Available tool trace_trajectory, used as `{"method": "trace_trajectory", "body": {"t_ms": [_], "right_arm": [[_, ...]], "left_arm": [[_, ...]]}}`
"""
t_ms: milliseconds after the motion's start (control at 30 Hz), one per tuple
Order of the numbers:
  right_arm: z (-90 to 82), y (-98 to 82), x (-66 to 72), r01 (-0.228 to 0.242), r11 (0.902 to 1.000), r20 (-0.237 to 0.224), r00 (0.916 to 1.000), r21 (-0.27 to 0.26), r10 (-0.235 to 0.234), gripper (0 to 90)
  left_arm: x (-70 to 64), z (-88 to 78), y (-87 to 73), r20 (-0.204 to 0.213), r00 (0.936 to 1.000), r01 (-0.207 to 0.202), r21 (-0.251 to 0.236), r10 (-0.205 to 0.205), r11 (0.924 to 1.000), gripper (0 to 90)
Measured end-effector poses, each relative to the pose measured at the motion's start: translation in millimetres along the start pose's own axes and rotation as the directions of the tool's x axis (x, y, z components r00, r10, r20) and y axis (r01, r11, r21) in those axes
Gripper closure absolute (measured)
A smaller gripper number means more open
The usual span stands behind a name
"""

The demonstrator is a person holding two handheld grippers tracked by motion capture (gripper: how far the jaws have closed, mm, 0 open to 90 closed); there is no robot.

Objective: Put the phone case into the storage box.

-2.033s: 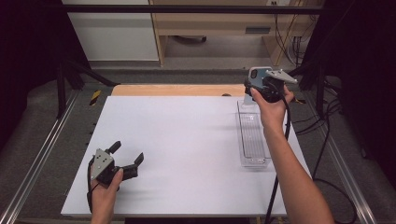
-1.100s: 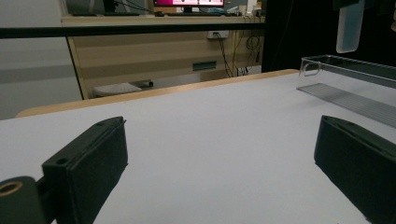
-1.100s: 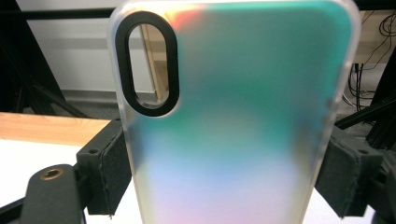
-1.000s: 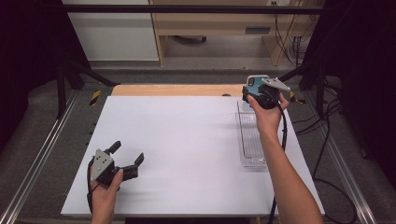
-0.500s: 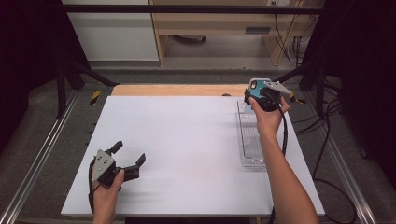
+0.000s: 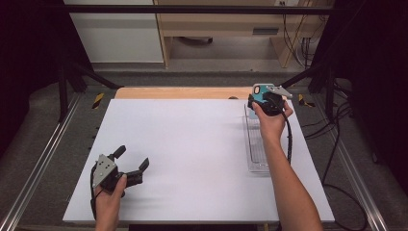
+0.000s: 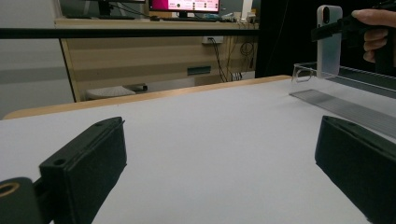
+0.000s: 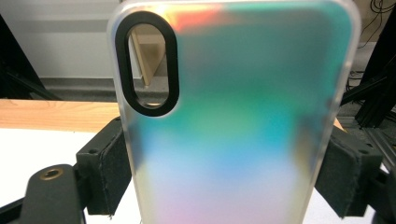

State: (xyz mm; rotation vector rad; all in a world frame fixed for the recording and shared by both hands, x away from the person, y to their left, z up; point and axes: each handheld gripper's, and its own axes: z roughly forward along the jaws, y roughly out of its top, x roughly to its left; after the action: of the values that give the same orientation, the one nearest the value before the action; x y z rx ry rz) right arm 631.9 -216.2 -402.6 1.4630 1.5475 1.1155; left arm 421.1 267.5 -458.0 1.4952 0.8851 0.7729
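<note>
Right gripper [image 6: 263, 99] clamps an iridescent phone case [image 8: 238, 116] upright by its edges, above the clear tray's [image 6: 256, 159] far end; no readable writing on it; left gripper [image 6: 129, 163] jaws wide, empty, on the white table [image 6: 192, 144].

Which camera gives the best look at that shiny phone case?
The right gripper view: the phone case stands close up between the right gripper pads, iridescent, its camera cutout plain. The high view shows a small teal patch, the left gripper view a distant upright strip.

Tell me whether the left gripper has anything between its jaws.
No. The left gripper has its jaws spread wide apart over the bare white table, with nothing between them.
</note>
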Motion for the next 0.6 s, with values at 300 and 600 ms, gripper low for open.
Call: {"method": "trace_trajectory", "body": {"t_ms": [300, 600], "right_arm": [[6.7, -3.8, 5.2, 0.003, 1.0, 0.007, 1.0, 0.009, -0.003, 17.5], [12.0, -7.6, 4.7, 0.003, 0.9996, 0.014, 0.9999, 0.027, -0.004, 17.5]], "left_arm": [[-1.8, 1.0, 0.2, 0.006, 1.0, 0.006, -0.011, -0.006, 0.9999, 1.8], [-0.9, 0.1, 0.7, 0.006, 0.9999, 0.008, -0.018, -0.008, 0.9998, 1.7]]}}
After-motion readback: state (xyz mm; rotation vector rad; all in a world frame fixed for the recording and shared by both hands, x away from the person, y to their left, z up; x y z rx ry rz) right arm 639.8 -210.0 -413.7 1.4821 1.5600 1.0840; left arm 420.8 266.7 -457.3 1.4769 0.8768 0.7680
